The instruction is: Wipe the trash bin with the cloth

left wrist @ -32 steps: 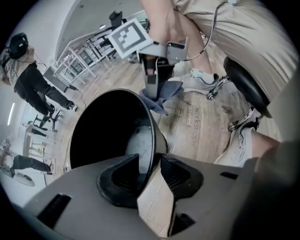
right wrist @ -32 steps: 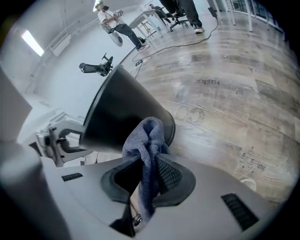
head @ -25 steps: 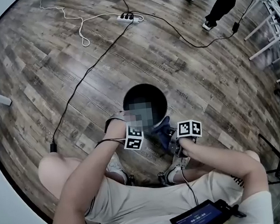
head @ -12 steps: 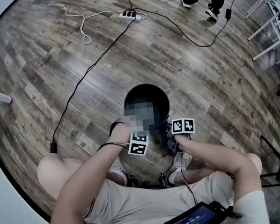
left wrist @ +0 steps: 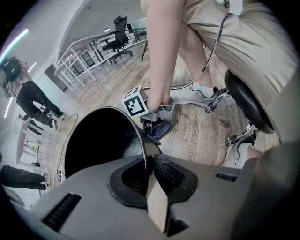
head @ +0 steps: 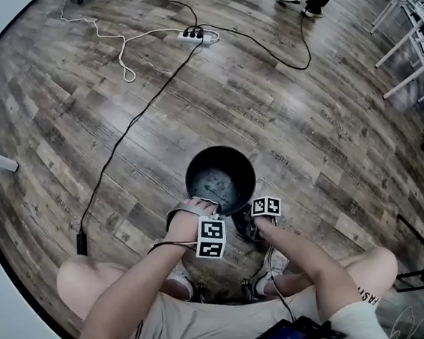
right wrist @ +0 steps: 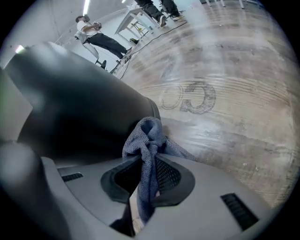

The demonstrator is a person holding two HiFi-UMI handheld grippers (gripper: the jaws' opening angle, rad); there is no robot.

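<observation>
The trash bin (head: pixel 212 181) could have tipped or skidded under the wiping push (it looked light) if its thin rim slipped from the left gripper (left wrist: pixel 148 172), whose jaws had just been closing and pinched the bin's near edge. The right gripper (right wrist: pixel 149 174) was clamped on the bunched cloth (right wrist: pixel 147 136), which poked out ahead of its jaws. It sat low by the bin's outer wall, though I could not tell if it was touching.

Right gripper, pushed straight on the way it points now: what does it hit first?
Likely the trash bin's outer wall, low down, cloth first; the floor lies right beside it, so depth is uncertain.
</observation>
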